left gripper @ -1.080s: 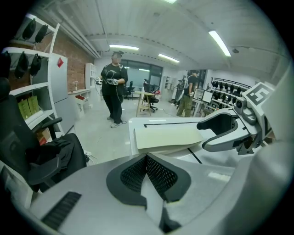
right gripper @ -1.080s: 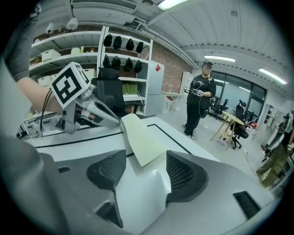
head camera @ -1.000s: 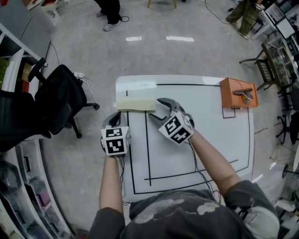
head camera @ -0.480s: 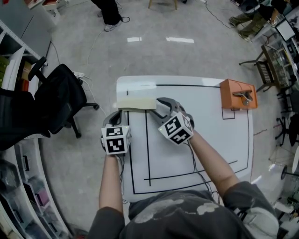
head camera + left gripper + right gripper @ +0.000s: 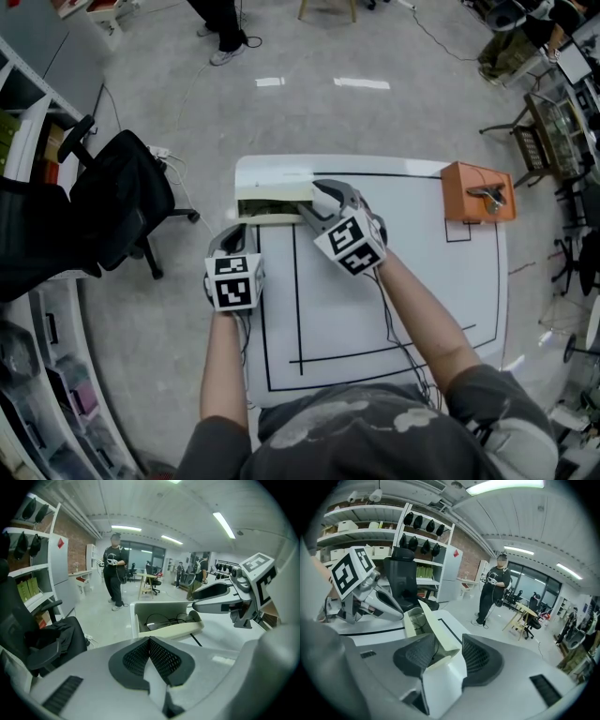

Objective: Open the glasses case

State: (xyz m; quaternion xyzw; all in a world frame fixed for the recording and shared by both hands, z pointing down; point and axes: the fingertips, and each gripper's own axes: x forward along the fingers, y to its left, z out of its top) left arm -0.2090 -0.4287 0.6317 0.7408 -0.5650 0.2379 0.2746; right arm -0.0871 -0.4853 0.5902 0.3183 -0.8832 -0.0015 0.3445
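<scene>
The pale cream glasses case (image 5: 267,218) lies at the table's far left, its lid (image 5: 159,607) raised off the base (image 5: 174,631). Dark-rimmed glasses (image 5: 164,619) lie inside. My right gripper (image 5: 307,204) holds the lid's right end; its jaws have just been closing, and in the right gripper view (image 5: 449,644) the lid (image 5: 440,630) fills the gap between the pads. My left gripper (image 5: 232,231) sits just in front of the case's left end, with its pads (image 5: 161,656) meeting at the tips and nothing between them. Whether it touches the base I cannot tell.
An orange box (image 5: 478,192) with a metal handle stands at the table's far right corner. The white table (image 5: 375,309) bears black taped lines. A black office chair (image 5: 122,202) is left of the table, shelves stand further left, and a person (image 5: 114,573) stands beyond.
The case was closed a second ago; its lid now stands raised and the inside shows. The right gripper's jaws narrowed onto the lid's end and rose slightly. The left gripper stayed put.
</scene>
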